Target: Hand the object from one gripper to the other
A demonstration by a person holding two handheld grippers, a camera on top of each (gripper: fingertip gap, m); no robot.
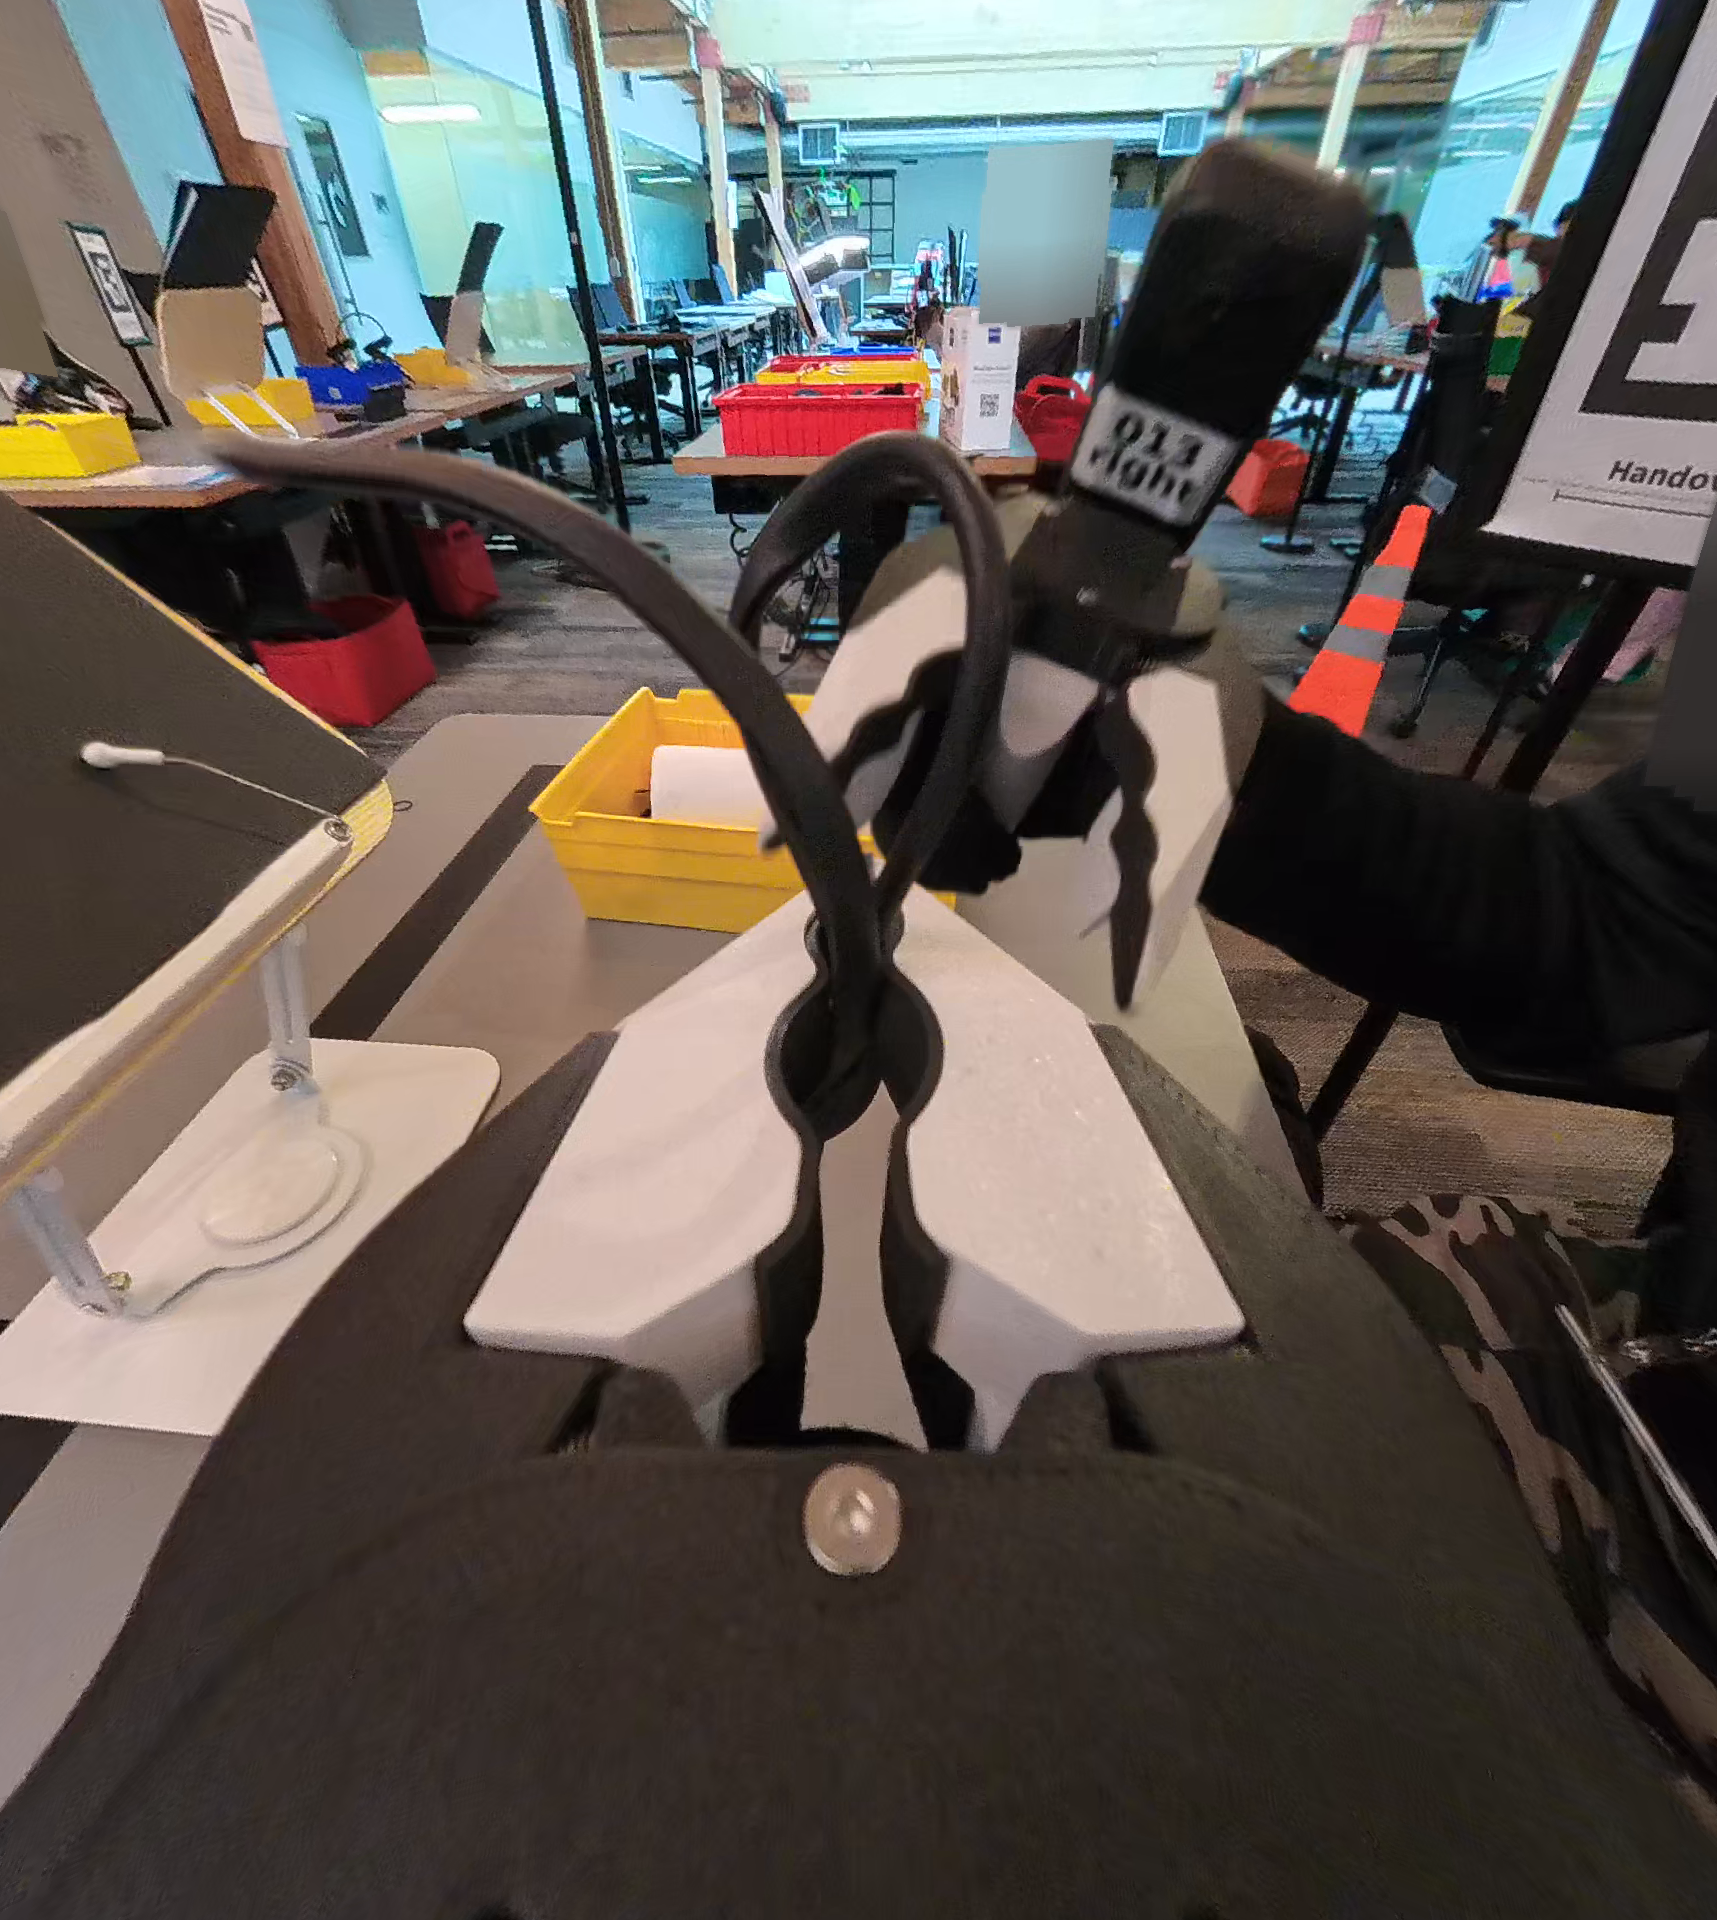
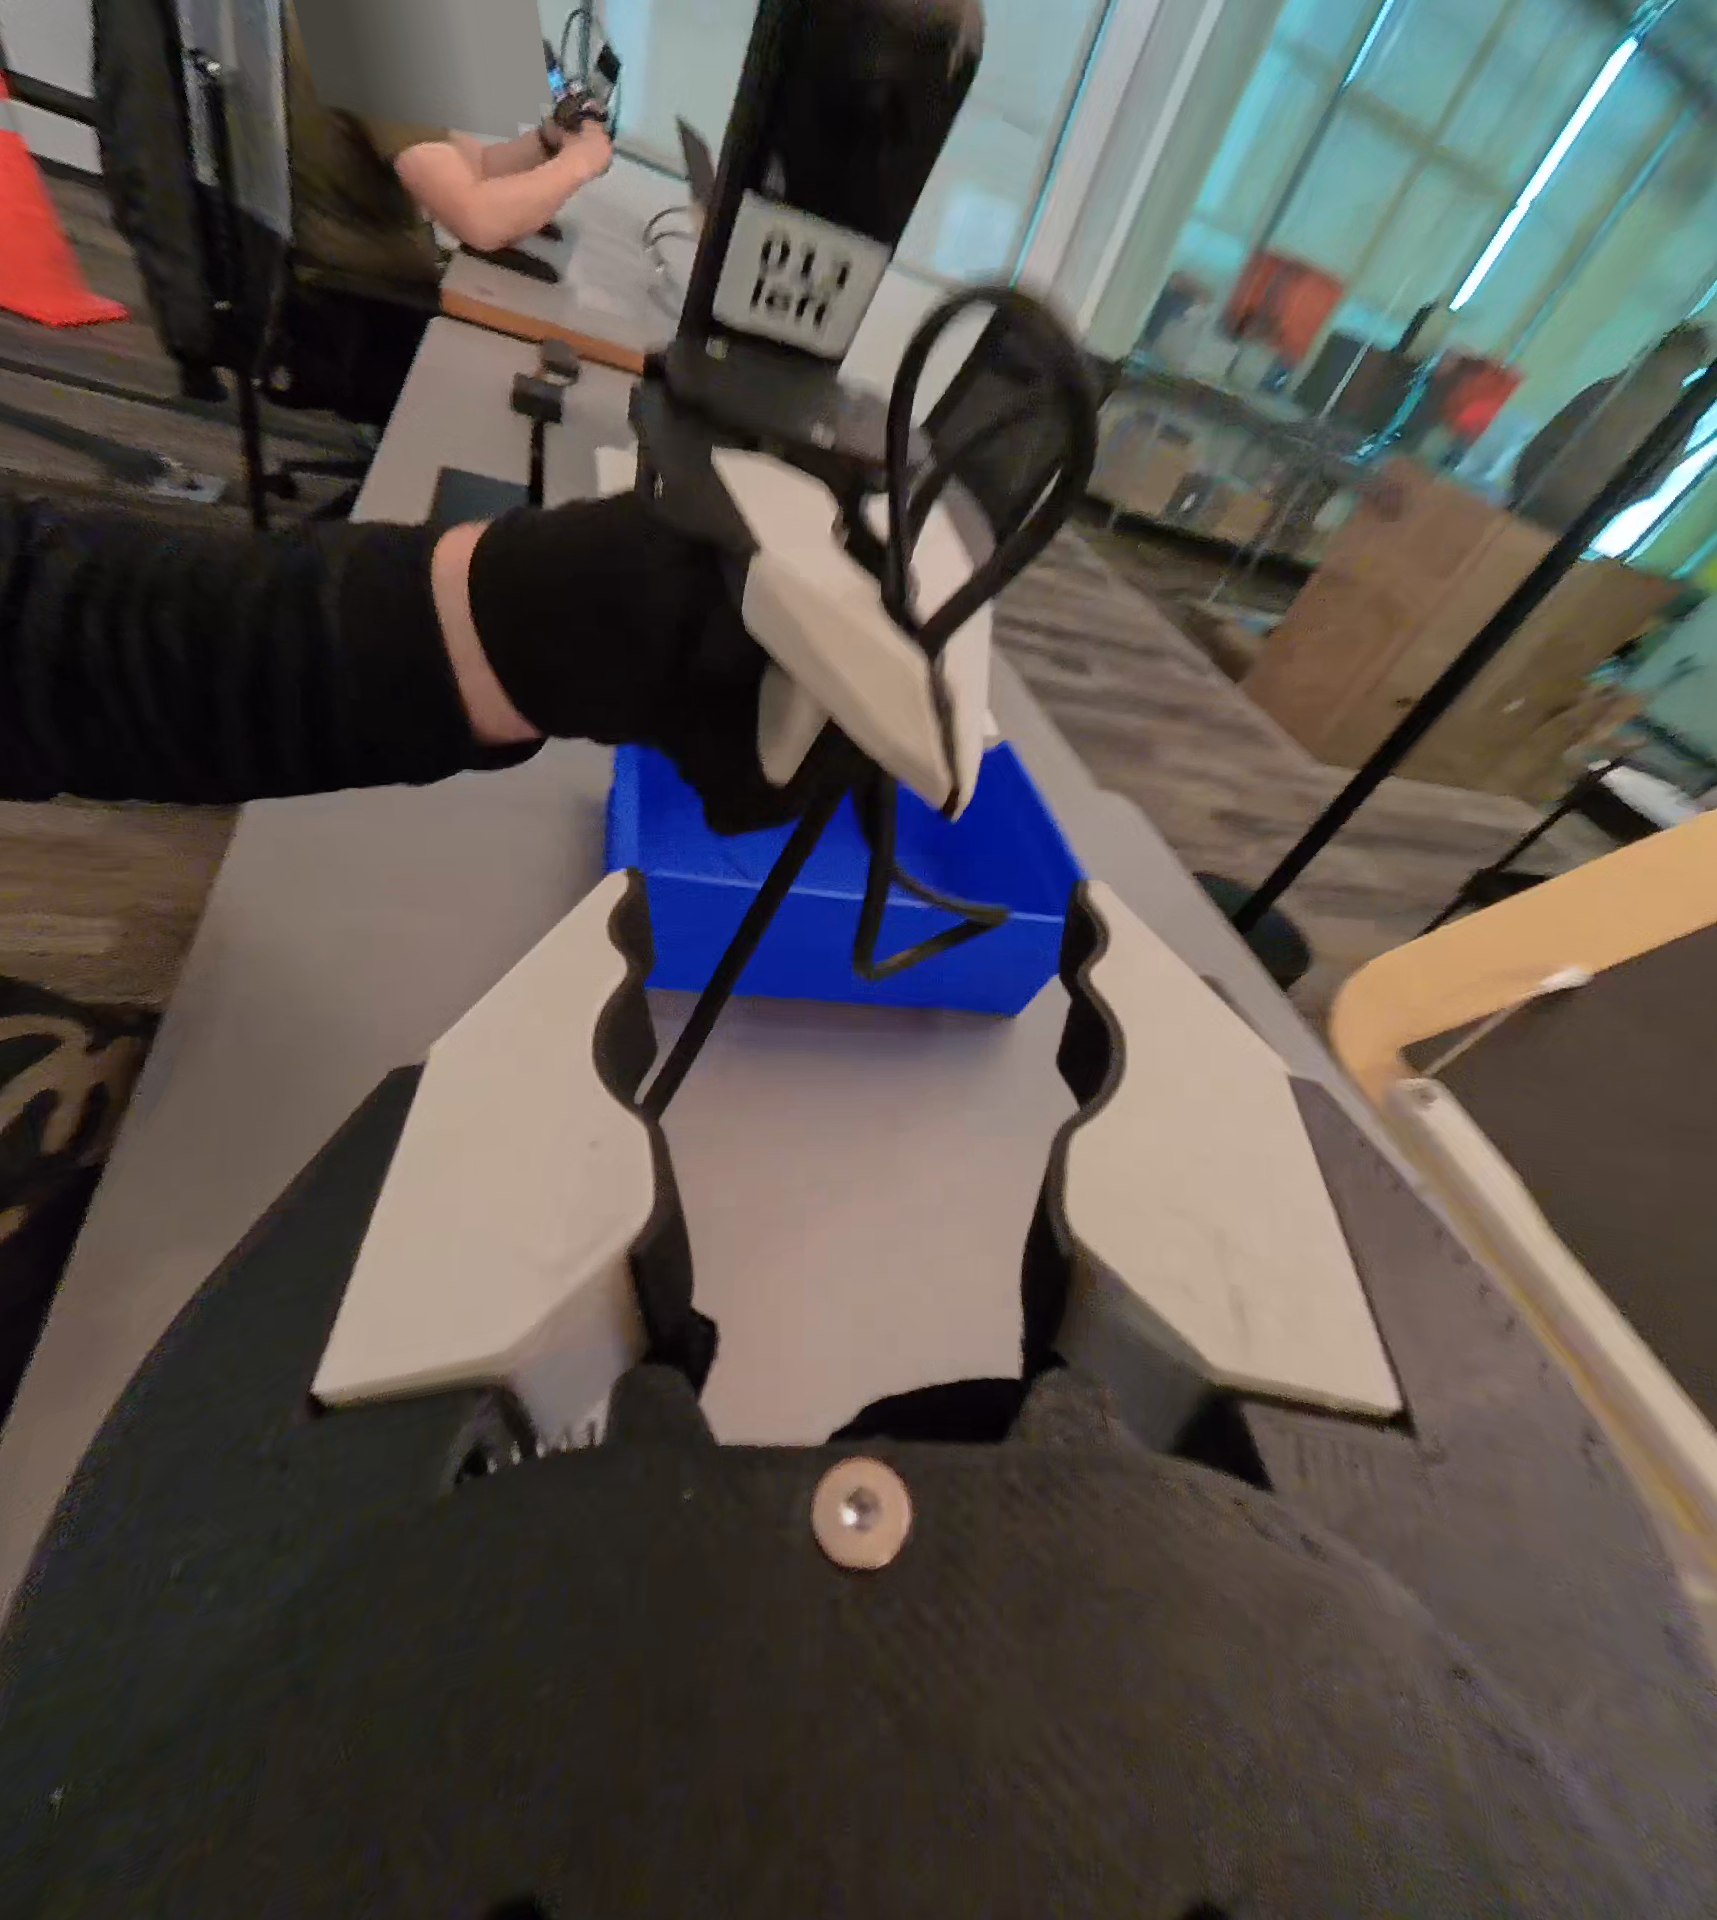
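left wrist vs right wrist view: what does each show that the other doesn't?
Left wrist only: a yellow bin on the table, and red bins farther back.
Right wrist only: a blue box, and the right hand-held gripper wide open.
Both: the black strap clamped in the left hand-held gripper, and the right one open.

Motion blur is softening the black strap [image 2: 989, 457] where it loops above the left gripper [image 2: 947, 790]; that gripper's fingers are hiding its clamped stretch. Grey patches are covering background people; the marker board [image 1: 1685, 270] is running off-frame.
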